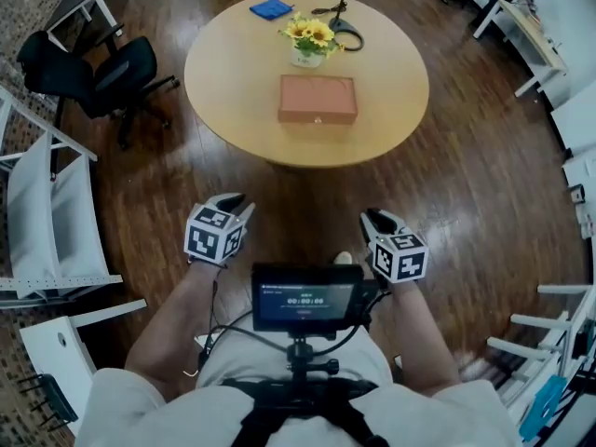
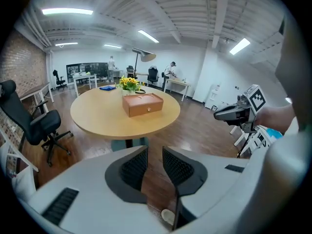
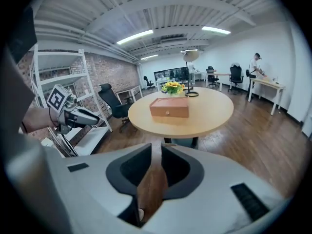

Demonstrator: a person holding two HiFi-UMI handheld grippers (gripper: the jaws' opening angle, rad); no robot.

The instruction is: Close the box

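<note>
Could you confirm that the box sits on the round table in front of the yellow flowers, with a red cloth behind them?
Not quite: the cloth behind the flowers is blue, not red, as the head view shows; the rest stands.

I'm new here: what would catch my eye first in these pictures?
A reddish-brown rectangular box sits at the centre of the round pale wooden table, a pot of yellow sunflowers just behind it. Short of the table, the left gripper and right gripper hang over the dark wooden floor, jaws apart and empty.
</note>
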